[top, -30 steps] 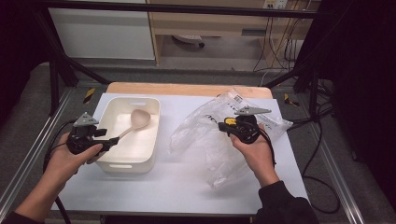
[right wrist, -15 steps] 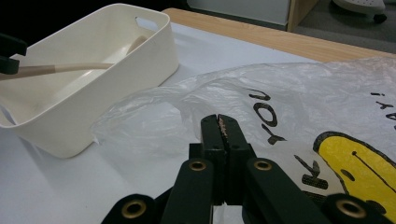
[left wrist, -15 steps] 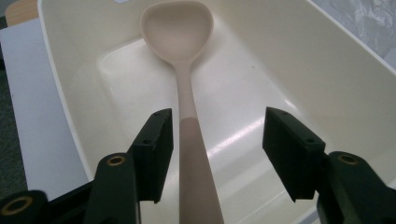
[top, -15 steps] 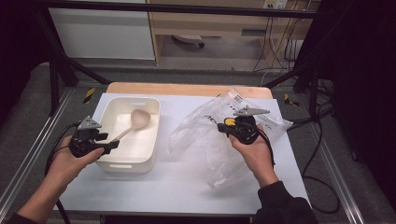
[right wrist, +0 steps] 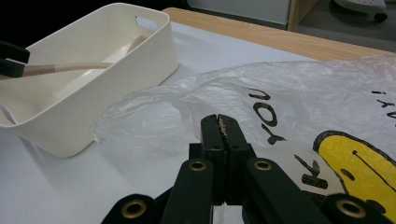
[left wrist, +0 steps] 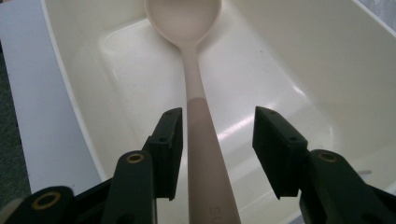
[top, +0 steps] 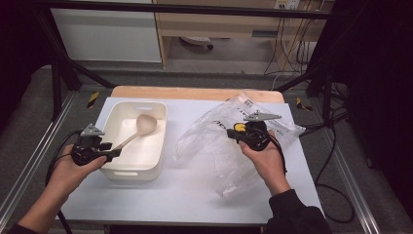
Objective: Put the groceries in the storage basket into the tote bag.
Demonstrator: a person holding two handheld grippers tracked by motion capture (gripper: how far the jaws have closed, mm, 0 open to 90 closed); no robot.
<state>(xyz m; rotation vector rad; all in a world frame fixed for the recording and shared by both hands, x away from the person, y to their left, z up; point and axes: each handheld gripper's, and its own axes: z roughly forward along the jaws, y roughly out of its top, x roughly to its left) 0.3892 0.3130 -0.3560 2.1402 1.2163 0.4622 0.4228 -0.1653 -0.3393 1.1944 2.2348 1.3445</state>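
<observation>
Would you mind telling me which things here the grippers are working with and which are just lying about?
In use:
- spoon, its handle between the open fingers of the left gripper
- white tub holding the spoon
- plastic bag at the right gripper

Lying about:
- wooden board at the table's far edge

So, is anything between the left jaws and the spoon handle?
Nothing visible is. The left gripper is open, and the spoon handle lies straight between its jaws, nearer one of them, over the near rim of the bin.
</observation>
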